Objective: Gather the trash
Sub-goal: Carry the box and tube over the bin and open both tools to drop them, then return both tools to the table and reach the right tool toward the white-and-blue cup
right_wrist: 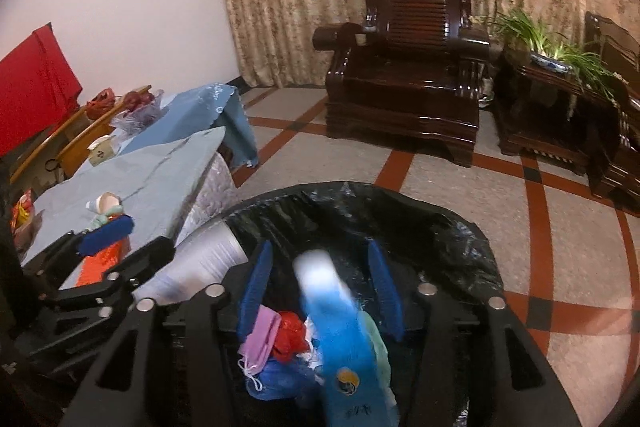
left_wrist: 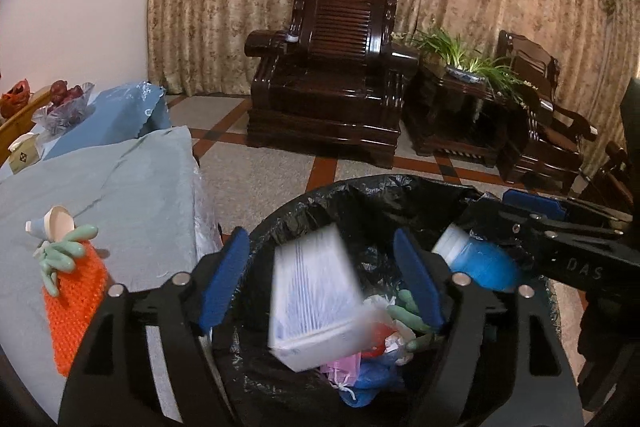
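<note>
Left gripper (left_wrist: 320,279): black frame, blue ribbed pads, jaws spread over the bin mouth; neither pad touches the box between them.
White box (left_wrist: 316,295): flat rectangular carton with fine printed lines, tilted and motion-blurred, above the rubbish in the bin.
Right gripper (right_wrist: 320,287): same build, jaws spread, pads clear of the bottle.
Blue bottle (right_wrist: 340,339): smooth plastic cylinder, white cap, round emblem on its label, blurred, neck pointing away, over the bin's contents.
Trash bin (right_wrist: 448,227): round, lined with a glossy, crinkled black bag; inside lie a pink drawstring pouch (right_wrist: 260,343), crumpled red plastic (right_wrist: 290,341) and blue wrapping.
Desk (left_wrist: 120,195): draped in pale blue cloth, just left of the bin; it carries an orange knitted piece (left_wrist: 76,303) with a green rubbery glove (left_wrist: 64,253) on top.
Background: dark carved wooden armchair (left_wrist: 332,83), patterned curtain.
</note>
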A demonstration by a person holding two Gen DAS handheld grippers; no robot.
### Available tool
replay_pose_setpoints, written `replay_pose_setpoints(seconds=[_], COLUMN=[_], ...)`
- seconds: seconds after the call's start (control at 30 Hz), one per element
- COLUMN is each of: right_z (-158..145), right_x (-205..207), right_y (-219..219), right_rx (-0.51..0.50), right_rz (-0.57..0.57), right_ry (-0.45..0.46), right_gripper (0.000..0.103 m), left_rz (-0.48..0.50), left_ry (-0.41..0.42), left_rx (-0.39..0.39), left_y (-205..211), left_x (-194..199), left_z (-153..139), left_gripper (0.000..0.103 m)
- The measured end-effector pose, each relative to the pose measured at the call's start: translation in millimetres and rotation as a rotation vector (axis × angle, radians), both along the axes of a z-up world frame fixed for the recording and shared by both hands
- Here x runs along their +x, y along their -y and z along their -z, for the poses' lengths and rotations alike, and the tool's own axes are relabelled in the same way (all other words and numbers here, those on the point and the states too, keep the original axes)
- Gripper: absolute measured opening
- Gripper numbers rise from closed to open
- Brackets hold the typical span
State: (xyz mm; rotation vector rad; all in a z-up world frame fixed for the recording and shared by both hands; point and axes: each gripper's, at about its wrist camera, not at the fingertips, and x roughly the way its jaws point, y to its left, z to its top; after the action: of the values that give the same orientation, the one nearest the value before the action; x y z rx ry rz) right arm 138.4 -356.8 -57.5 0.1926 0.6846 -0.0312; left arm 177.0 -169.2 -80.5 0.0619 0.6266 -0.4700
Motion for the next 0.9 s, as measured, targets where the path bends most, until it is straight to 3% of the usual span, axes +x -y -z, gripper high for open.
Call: replay_pose_setpoints(seconds=[0.07, 0.13, 0.23, 0.53, 0.9], right_z=[0.4, -0.8, -3.8, -14.1, -21.8], right_x=[-2.2, -4.3, -6.9, -0.5, 19.2], right_y=[2.3, 2.9, 1.3, -24.8, -85.0], right_rx=[-0.004, -0.005, -0.021, -0.019, -0.02], right_rz=[0.012, 0.023, 0.039, 0.009, -0.091], right_ry=[0.005, 0.015, 0.039, 0.073, 0.089], right_gripper=[0.062, 0.08, 0.094, 0.097, 0.097], left_rz=[-0.002, -0.009, -0.026, -0.113, -0.243], left_ry=[0.005, 0.011, 0.021, 0.055, 0.058], left_rx=[0.0, 0.0, -0.006, -0.009, -0.004], left_y=[0.3, -3.3, -12.5, -57.7, -127.3], left_x=[-0.2, -0.4, -1.9, -4.8, -4.1], left_z=[-2.4, -6.0, -11.5, -34.0, -39.9], left_gripper=[0.08, 0.083, 0.088, 0.091, 0.092])
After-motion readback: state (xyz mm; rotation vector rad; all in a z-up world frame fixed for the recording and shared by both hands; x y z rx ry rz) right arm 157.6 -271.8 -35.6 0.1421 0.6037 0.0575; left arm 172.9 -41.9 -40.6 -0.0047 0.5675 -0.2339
